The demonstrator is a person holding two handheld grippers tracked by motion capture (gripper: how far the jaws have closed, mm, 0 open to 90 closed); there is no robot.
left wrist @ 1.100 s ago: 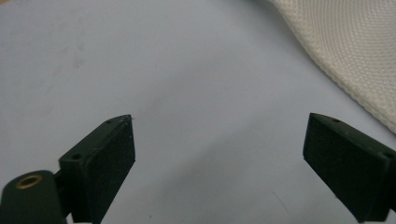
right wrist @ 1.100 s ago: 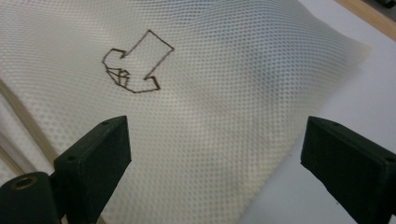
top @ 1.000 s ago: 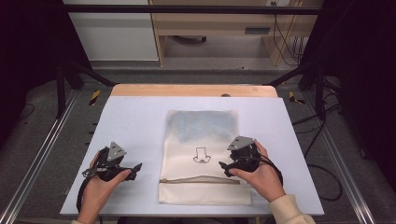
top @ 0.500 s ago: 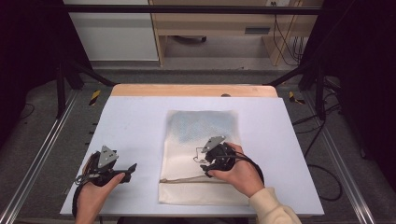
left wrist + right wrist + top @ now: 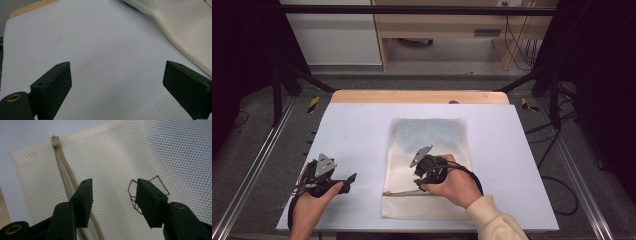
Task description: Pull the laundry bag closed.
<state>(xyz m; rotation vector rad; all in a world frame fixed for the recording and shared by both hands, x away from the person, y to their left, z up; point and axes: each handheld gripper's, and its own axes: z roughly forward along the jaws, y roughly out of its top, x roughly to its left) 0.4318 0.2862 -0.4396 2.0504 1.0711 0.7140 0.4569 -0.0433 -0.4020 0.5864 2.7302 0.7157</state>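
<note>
A cream mesh bag (image 5: 432, 135) lies flat on the pale table mat (image 5: 357, 130), its zipper (image 5: 404, 193) running across the near end. My right gripper (image 5: 419, 176) hovers over the bag's middle, just above the zipper. In the right gripper view its jaws have just been closing and stand partly apart (image 5: 113, 195), with nothing pinched; below them are the mesh, the zipper strip (image 5: 63, 167) and a brown stitched outline (image 5: 158, 181). My left gripper (image 5: 348, 179) rests on the mat left of the bag, jaws wide open (image 5: 117, 72) over bare mat, the bag's edge (image 5: 180, 27) off to one side.
A wooden strip (image 5: 417, 96) borders the table's far edge. Metal frame rails (image 5: 262, 160) run along both sides, and cables (image 5: 557, 185) lie on the floor at the right. Cabinets stand beyond the table.
My right gripper has moved left from the bag's right edge to its middle, and its jaws have narrowed. The left hand has barely shifted.
</note>
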